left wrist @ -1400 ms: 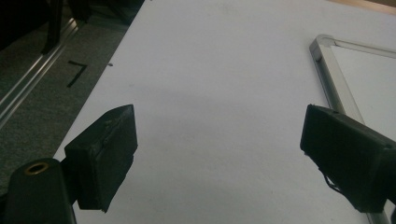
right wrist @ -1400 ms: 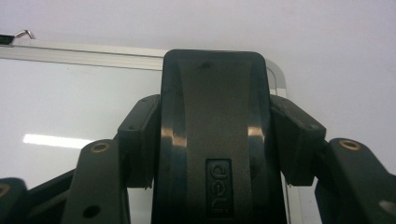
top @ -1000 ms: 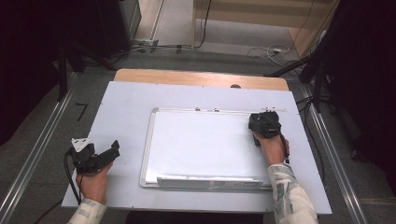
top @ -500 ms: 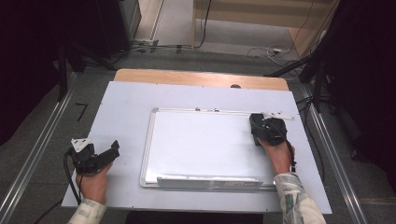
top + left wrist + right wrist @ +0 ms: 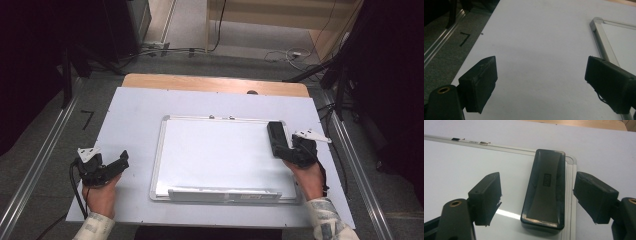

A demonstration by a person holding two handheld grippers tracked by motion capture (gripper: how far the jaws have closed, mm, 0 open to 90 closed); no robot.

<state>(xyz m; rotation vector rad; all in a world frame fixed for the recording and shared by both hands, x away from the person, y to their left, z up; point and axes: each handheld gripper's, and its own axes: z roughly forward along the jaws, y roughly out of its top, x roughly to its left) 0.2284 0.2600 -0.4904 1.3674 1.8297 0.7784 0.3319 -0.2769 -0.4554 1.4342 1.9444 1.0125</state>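
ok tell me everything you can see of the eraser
The eraser is a flat, oblong black block with rounded corners, a glossy plastic-looking top and a small rectangular label at its middle. It lies flat on the whiteboard, along its right frame near the top corner. The right gripper straddles it, jaws open and clear of its sides.

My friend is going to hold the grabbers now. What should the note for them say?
Right gripper: open, its jaws standing either side of the black eraser, not yet squeezing it.
Left gripper: open, holding nothing, over the bare table sheet left of the whiteboard.
Eraser lies flat on the whiteboard's top right corner, partly over the frame.
Done: the board looks wiped clean; no marks visible.
Left: probably close on the eraser and lift it; judge by what you need next.
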